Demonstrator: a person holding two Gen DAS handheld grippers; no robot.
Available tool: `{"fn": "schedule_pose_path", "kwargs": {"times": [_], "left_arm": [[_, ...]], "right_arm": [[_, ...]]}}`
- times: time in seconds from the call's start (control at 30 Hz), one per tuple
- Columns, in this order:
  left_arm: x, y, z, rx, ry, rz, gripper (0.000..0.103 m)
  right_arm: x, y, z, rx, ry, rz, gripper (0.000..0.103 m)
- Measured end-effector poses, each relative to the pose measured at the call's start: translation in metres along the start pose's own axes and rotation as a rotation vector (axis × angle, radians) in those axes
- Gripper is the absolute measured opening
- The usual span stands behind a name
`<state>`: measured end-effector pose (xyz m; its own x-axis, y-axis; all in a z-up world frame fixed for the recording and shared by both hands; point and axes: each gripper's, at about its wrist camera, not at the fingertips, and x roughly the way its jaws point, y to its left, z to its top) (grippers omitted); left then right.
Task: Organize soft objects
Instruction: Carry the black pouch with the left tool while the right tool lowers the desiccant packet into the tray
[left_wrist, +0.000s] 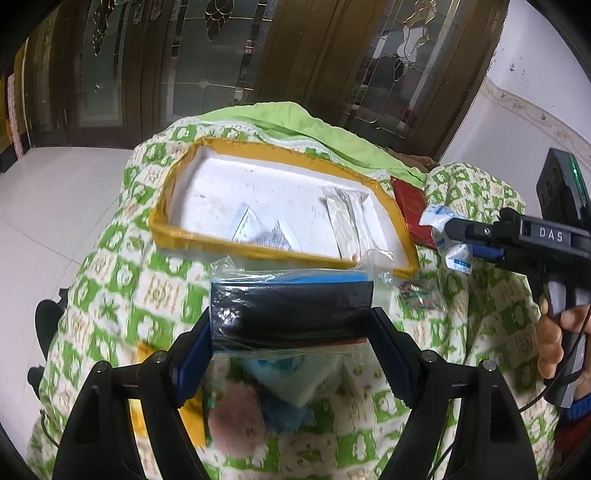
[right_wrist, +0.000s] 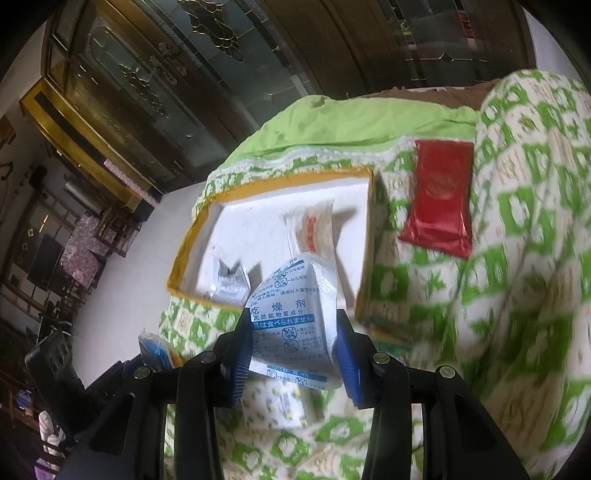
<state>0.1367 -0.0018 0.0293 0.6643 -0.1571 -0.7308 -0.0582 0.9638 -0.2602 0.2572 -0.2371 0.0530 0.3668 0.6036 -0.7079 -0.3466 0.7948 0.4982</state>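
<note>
My left gripper (left_wrist: 291, 325) is shut on a dark pack wrapped in clear plastic (left_wrist: 291, 310), held above the green and white quilt (left_wrist: 122, 288). Just beyond it lies a white foam tray with a yellow taped rim (left_wrist: 207, 242), with several sachets (left_wrist: 258, 230) in it. My right gripper (right_wrist: 293, 325) is shut on a white and blue desiccant sachet (right_wrist: 291, 317), close to the near right corner of the tray (right_wrist: 181, 260). In the left wrist view the right gripper (left_wrist: 450, 229) comes in from the right with that sachet (left_wrist: 439, 221).
A red foil packet (right_wrist: 439, 199) lies on the quilt to the right of the tray, also seen as the red packet (left_wrist: 410, 210). Pink fluff (left_wrist: 236, 413) and blue fluff (left_wrist: 284, 417) lie on the quilt under my left gripper. White floor and dark glass doors lie beyond.
</note>
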Motion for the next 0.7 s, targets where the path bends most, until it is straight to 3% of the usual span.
{"fn": "schedule_pose_path", "kwargs": {"times": [0.27, 0.5, 0.7], "left_arm": [[0.018, 0.022, 0.046, -0.008, -0.009, 0.063, 0.079], [0.047, 0.051, 0.085, -0.072, 0.003, 0.077, 0.079], [0.080, 0.060, 0.095, -0.080, 0.034, 0.101, 0.079]], "right_arm": [[0.050, 0.022, 0.022, 0.017, 0.032, 0.083, 0.045], [0.092, 0.027, 0.024, 0.009, 0.036, 0.063, 0.045], [0.110, 0.036, 0.032, -0.061, 0.025, 0.054, 0.045]]}}
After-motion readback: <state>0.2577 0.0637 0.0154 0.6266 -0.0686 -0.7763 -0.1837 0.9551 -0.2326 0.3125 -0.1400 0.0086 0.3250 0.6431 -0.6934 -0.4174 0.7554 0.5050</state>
